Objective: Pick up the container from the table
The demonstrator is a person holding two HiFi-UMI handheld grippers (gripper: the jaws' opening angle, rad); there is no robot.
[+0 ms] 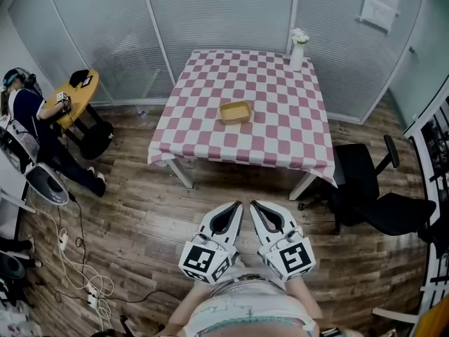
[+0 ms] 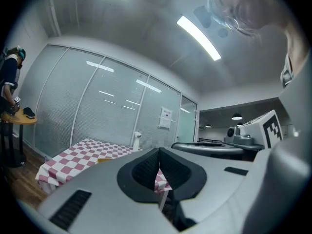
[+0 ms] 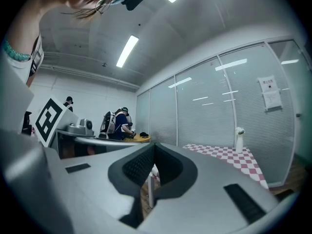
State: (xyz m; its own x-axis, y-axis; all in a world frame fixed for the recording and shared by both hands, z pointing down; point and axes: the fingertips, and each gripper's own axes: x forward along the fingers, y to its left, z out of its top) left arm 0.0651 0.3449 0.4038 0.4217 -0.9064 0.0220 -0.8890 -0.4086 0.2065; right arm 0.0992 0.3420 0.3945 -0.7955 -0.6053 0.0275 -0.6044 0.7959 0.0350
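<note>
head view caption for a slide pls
Left gripper and right gripper, both shut, short of the pink-checked table bearing a shallow yellow container.

Head view: white vase with flowers at 1 o'clock. A paper notice hangs on the glass partition at 2 o'clock. The black office chair is at 4 o'clock. A seated person is beside the round yellow side table at 9 o'clock. The floor cables are at 8 o'clock.

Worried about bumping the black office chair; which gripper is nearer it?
Right. The right gripper sits left of the chair in head view; the left gripper lies beyond it, farther away.
</note>
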